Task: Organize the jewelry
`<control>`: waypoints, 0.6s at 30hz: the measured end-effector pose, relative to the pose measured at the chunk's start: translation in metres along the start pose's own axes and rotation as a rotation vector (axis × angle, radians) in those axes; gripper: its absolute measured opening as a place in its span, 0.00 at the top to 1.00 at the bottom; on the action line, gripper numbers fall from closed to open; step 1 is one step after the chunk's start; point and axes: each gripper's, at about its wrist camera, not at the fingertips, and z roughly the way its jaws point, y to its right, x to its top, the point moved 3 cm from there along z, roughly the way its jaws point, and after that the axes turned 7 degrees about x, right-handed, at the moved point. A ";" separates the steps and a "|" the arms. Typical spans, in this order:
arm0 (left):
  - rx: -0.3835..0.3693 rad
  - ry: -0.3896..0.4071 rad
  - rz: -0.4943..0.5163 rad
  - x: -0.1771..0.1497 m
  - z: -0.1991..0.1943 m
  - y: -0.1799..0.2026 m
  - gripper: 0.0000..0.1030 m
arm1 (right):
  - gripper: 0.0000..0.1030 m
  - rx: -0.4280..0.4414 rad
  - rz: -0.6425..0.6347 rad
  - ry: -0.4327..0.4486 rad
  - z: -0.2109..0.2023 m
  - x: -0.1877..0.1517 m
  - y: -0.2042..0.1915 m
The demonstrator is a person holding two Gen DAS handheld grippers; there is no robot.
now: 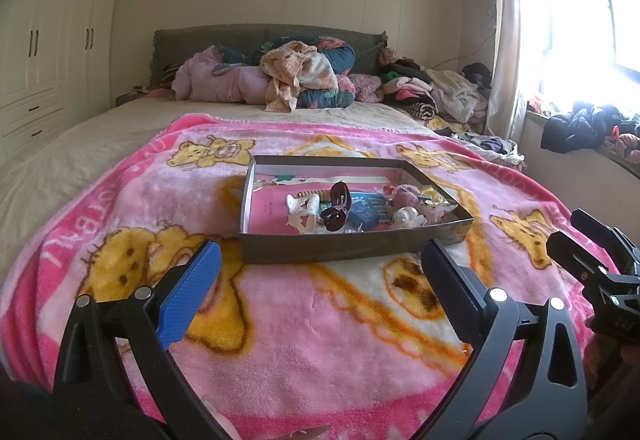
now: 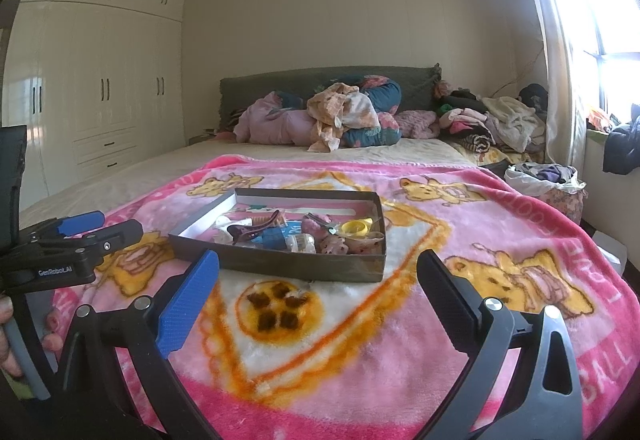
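Jewelry box ahead of both claws (spread wide), untouched.

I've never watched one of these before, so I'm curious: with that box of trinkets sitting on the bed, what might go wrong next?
1. The box rests on a soft fluffy blanket, so a push on its wall could tip or slide it.
2. The trinkets lie heaped together; the dark hair clip sits against its neighbours, so lifting it may drag others along.
3. Both the left gripper and right gripper are open near the box and could bump each other.
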 end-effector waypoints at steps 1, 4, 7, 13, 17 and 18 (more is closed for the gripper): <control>0.002 0.001 0.000 0.000 0.000 0.000 0.11 | 0.06 0.001 0.001 -0.001 0.000 0.000 0.000; 0.002 0.001 0.000 0.000 0.000 0.000 0.11 | 0.06 -0.001 0.000 0.000 -0.001 0.000 0.000; 0.001 0.001 0.000 0.000 0.000 0.000 0.11 | 0.06 -0.001 0.001 0.001 -0.001 0.000 0.000; 0.000 0.000 0.002 -0.001 0.000 0.000 0.11 | 0.06 -0.009 -0.004 0.002 -0.001 0.000 0.000; 0.000 -0.001 -0.001 0.000 -0.001 0.001 0.11 | 0.06 -0.010 -0.003 0.002 -0.002 -0.001 0.000; -0.003 -0.004 -0.004 0.000 0.000 0.000 0.11 | 0.06 -0.011 -0.002 0.002 -0.002 -0.001 0.000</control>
